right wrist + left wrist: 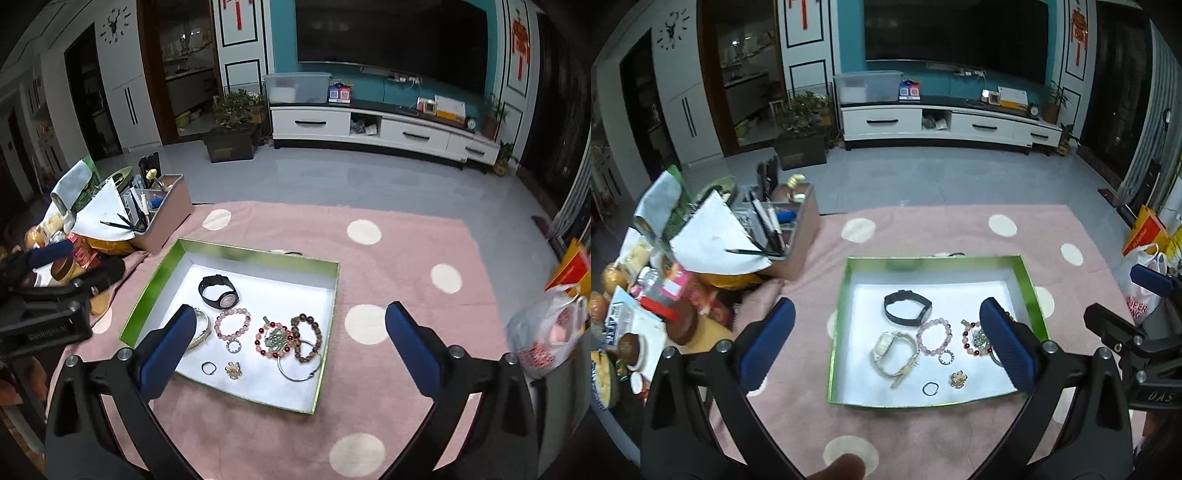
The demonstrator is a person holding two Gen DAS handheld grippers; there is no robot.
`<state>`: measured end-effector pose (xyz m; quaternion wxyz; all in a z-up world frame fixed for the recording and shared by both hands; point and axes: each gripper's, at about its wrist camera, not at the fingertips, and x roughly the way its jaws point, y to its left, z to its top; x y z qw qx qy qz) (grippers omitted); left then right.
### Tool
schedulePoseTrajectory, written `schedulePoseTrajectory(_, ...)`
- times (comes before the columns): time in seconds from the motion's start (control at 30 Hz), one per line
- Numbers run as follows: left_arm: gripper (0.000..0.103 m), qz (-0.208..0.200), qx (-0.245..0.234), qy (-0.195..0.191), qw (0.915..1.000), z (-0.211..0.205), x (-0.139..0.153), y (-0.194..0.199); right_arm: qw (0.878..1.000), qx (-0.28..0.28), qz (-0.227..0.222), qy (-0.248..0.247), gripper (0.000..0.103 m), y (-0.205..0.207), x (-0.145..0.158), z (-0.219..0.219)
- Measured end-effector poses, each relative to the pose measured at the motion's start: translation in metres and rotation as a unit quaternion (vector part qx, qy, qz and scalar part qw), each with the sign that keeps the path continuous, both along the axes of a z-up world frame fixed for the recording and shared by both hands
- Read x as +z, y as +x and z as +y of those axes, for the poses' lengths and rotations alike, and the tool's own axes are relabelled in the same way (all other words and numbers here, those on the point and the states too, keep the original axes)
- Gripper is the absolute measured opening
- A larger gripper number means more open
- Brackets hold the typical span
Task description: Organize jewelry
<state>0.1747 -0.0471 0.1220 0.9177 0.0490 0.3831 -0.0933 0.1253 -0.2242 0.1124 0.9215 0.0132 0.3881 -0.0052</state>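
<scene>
Both grippers stand with their blue pads wide apart and nothing between them. The left gripper (886, 341) frames the green-rimmed tray (1032, 295) from its own view; the right gripper (290, 345) hangs over the tray's lower right part in its view.

The tray (236, 249) sits on a pink cloth with cream dots (406, 258), and the jewelry lies inside it on the white bottom. The black watch (218, 291) is toward the tray's upper left, the pink bead bracelet (232, 325) just below it, with a small ring (208, 367) and a gold flower brooch (233, 369) near the lower edge.

Only the right wrist view shows the brown bead bracelet (306, 338) and the thin silver bangle (299, 362), overlapping each other beside the red bead bracelet (273, 339); in the left view a pad hides them. Only the left view shows the cream watch (892, 350) whole; the right view has a pad over it.

The neighbouring gripper body at the right edge of the left view bears the letters "D.A.S." (1156, 397). A plastic bag (1141, 306) carries red print too blurred to read fully.
</scene>
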Motion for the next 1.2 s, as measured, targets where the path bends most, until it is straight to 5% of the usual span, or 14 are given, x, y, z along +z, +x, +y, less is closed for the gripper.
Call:
schedulePoseTrajectory(0.3, 0.101, -0.017, 0.025, 0.006, 0.9995, 0.011, 0.026, -0.016, 1.0, 0.015, -0.004, -0.007, 0.102, -0.009, 0.013, 0.012)
schedulePoseTrajectory(1.2, 0.101, -0.004, 0.021, 0.011, 0.9997, 0.004, 0.014, -0.01, 1.0, 0.003, 0.004, -0.016, 0.102, -0.003, 0.006, 0.008)
